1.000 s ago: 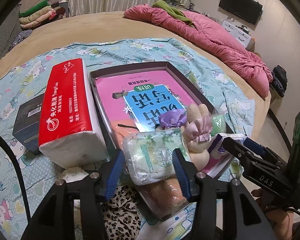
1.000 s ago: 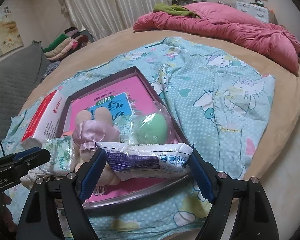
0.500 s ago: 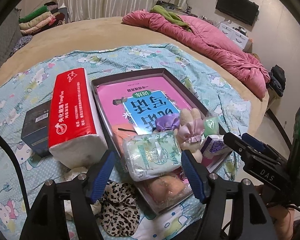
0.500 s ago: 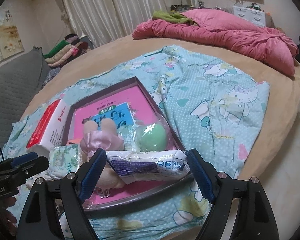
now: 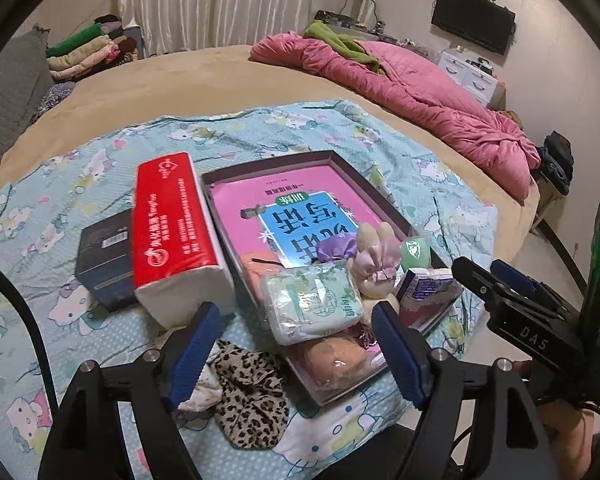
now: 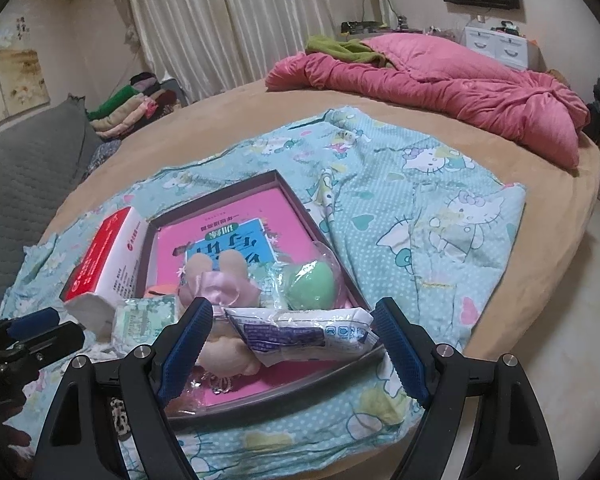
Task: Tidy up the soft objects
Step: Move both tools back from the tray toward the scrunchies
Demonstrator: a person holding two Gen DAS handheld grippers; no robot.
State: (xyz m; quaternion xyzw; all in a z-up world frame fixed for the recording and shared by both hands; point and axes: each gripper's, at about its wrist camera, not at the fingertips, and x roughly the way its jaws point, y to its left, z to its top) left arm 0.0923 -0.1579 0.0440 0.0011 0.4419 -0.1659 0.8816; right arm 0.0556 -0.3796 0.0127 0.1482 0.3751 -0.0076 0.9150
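Observation:
A dark-rimmed tray (image 5: 364,184) on the bed holds a pink book, a plush bunny (image 5: 374,256), a green ball in plastic (image 6: 310,282) and a bagged orange item (image 5: 336,360). A green-and-white tissue pack (image 5: 314,306) lies in the tray's near end. My left gripper (image 5: 296,356) hovers above it, jaws opening, pads clear of the pack. A purple-and-white packet (image 6: 300,334) rests across the tray's near corner. My right gripper (image 6: 292,346) straddles it from above, open, with a gap at the left pad. A leopard-print cloth (image 5: 252,396) lies outside the tray.
A red-and-white tissue brick (image 5: 172,232) and a dark box (image 5: 104,260) sit left of the tray on the cartoon-print sheet (image 6: 440,216). A pink quilt (image 6: 460,92) is heaped at the bed's far side. The bed edge and floor lie to the right.
Both grippers have lifted and drawn back from the tray. The left jaws spread off the green-and-white tissue pack, which stays in the tray. The purple packet also stays put.

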